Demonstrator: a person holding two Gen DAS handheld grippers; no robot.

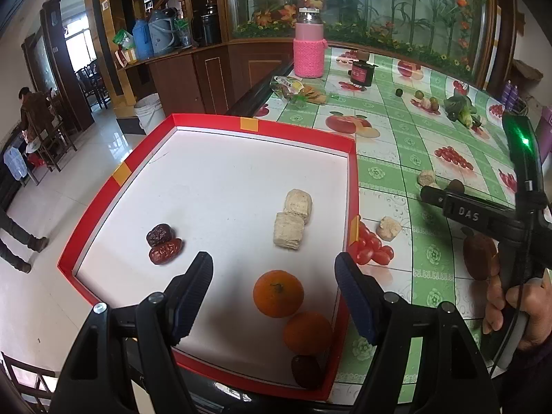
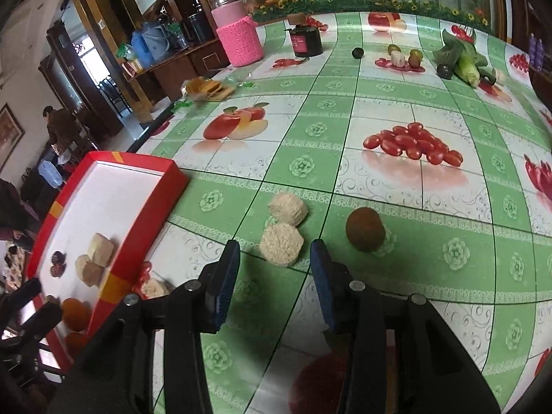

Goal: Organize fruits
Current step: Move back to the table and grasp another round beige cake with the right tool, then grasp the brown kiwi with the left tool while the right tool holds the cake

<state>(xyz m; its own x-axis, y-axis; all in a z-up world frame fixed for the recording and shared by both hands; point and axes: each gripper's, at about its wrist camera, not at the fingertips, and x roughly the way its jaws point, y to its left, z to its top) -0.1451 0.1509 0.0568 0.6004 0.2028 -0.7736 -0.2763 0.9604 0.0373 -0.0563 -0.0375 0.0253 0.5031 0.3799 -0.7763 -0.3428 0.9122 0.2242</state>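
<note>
A red tray (image 1: 293,127) with a white floor holds two red dates (image 1: 164,245), two beige blocks (image 1: 293,219), two oranges (image 1: 278,293) and a dark fruit (image 1: 307,371). My left gripper (image 1: 272,269) hovers open above the tray's near end, and the nearer orange shows between its fingers, untouched. In the right wrist view my right gripper (image 2: 274,252) is open over the green fruit-print tablecloth, right of the tray (image 2: 138,214). A beige block (image 2: 281,245) lies just ahead of its fingertips, a second one (image 2: 288,208) is behind it, and a brown ball (image 2: 365,229) sits to the right.
Another beige piece (image 2: 153,288) lies against the tray's outer wall. At the far side stand a pink knit-covered flask (image 1: 308,51), a dark jar (image 1: 361,72), a snack bag (image 1: 296,91), corn with greens (image 2: 462,62) and small fruits (image 2: 403,57). The table edge runs left of the tray.
</note>
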